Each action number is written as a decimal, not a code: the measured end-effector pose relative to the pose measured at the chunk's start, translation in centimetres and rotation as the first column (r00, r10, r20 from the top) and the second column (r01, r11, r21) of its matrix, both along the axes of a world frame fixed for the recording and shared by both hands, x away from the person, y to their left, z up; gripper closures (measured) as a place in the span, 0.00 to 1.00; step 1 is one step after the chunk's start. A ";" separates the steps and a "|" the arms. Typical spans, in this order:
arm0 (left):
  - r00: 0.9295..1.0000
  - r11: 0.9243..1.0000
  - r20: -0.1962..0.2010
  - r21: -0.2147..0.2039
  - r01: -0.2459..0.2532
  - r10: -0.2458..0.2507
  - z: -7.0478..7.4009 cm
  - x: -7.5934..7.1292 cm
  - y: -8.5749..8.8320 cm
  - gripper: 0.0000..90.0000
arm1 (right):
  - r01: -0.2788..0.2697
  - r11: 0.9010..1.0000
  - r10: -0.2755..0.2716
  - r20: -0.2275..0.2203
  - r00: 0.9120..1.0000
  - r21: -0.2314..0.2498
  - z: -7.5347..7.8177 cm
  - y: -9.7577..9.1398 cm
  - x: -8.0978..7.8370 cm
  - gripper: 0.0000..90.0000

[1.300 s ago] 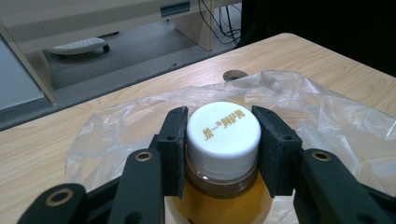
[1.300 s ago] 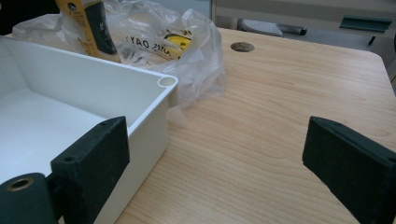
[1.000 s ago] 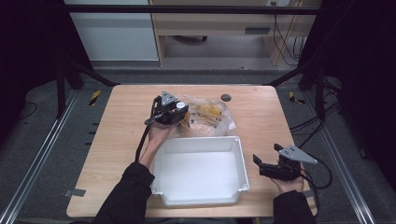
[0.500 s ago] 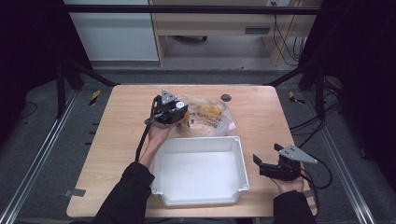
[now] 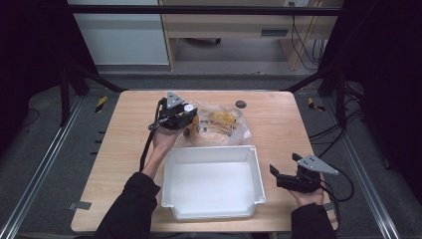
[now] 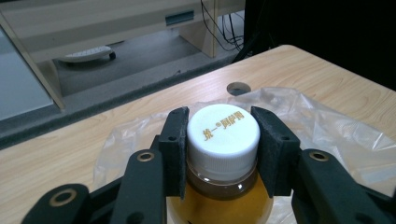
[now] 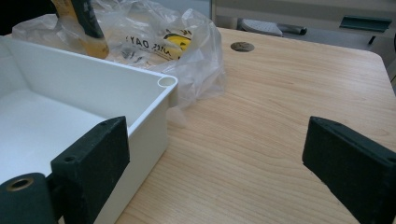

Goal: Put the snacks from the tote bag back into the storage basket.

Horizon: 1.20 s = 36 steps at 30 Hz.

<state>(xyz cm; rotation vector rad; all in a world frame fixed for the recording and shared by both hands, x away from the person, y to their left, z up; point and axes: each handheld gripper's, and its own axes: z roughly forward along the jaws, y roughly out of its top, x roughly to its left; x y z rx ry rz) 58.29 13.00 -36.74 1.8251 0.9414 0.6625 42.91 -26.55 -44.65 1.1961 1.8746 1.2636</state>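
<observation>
The left gripper (image 6: 223, 147) clamps both black jaws against the white cap (image 6: 223, 134) of a bottle (image 6: 219, 200) of amber liquid, above a clear plastic bag (image 6: 322, 126) on the wooden table (image 6: 56, 144).

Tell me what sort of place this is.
Probably a lab or workshop set up for recording: a wooden table ringed by a dark metal frame, cables trailing on the floor, and a desk behind.

A fixed overhead camera looks forward and down across the desk (image 5: 278, 129). The left tool (image 6: 223, 154) camera sits close behind a bottle cap (image 6: 223, 135); the right tool (image 7: 219, 158) camera shares the plastic bag (image 7: 154, 32) at 12 o'clock.
</observation>
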 end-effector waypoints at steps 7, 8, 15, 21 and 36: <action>0.999 1.000 0.032 -0.023 0.005 -0.004 1.5 -0.6 0.5 0.65 | -0.002 1.000 0.002 0.001 1.000 0.000 0.0 0.0 0.0 0.08; 0.999 1.000 0.032 -0.023 0.007 -0.006 1.7 -0.7 0.6 0.65 | -0.002 1.000 0.002 0.001 1.000 0.000 0.0 0.0 0.0 0.08; 0.999 0.999 0.048 -0.029 0.013 -0.012 2.9 -1.2 0.9 0.65 | 0.000 1.000 0.000 0.000 1.000 0.000 0.0 0.0 0.0 0.08; 0.997 0.999 0.069 -0.032 0.027 -0.025 4.3 -1.9 1.2 0.65 | 0.000 1.000 0.000 0.000 1.000 0.001 0.0 0.0 0.0 0.08; 0.993 0.997 0.098 -0.025 0.068 -0.065 6.6 -3.5 1.1 0.65 | 0.001 1.000 -0.001 0.000 1.000 0.000 0.0 0.0 0.0 0.08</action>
